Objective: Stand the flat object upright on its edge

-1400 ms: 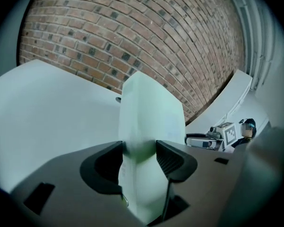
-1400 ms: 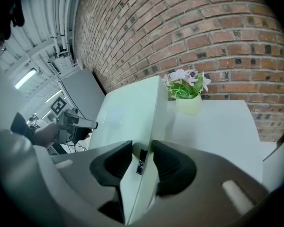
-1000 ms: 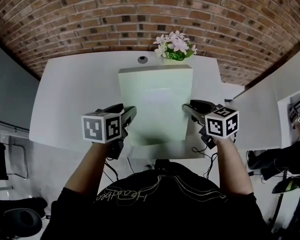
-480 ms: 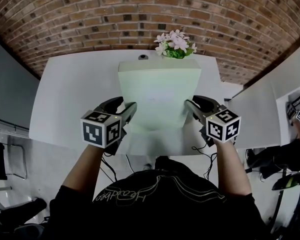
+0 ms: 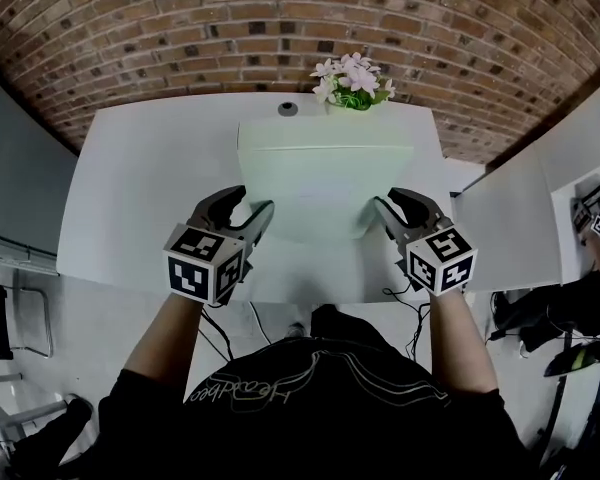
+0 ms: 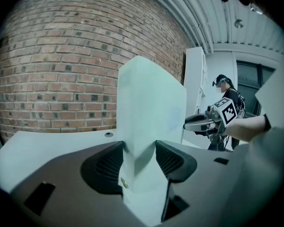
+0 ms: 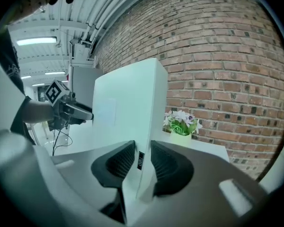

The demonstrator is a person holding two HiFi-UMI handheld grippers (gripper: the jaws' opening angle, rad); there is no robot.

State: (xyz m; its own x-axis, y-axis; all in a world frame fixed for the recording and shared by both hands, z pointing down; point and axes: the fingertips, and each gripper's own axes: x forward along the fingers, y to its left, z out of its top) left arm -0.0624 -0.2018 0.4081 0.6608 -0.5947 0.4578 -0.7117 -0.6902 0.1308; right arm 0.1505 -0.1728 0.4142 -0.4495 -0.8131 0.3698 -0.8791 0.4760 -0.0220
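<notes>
1. Flat pale rectangular box (image 5: 325, 183): tilted steeply up over the white table (image 5: 140, 188), top edge near the pink potted flowers (image 5: 352, 93). I cannot tell whether its lower edge touches the table.
2. Left gripper (image 5: 248, 208) clamps its left edge; right gripper (image 5: 383, 203) pinches the right edge.
3. It is probably light, stiff and smooth-sided, so opposite side edges suit the grip.

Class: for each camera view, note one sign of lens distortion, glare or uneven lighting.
Head view: brick wall courses bow into arcs. Left gripper view: corners vignette black; the flat box looms stretched. Right gripper view: a ceiling light glares white, upper left.
</notes>
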